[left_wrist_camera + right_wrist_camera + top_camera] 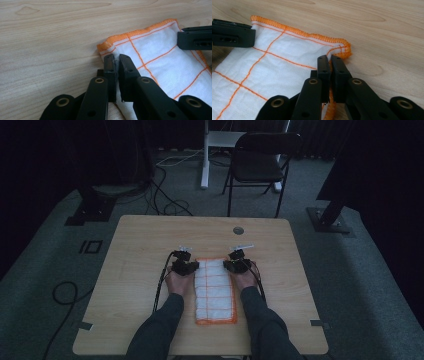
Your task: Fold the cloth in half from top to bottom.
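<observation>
— White cloth with orange grid lines: where does it lie?
— Flat at the lower centre of the wooden table.
— And the grippers?
— Left gripper is clenched on the cloth's upper left corner; right gripper pinches its upper right corner.

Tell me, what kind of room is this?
Probably a lab or recording studio rather than a home: a bare wooden table stands on grey carpet, loose cables trail over the floor, dark curtains close it in, and a folding chair waits behind.
</observation>
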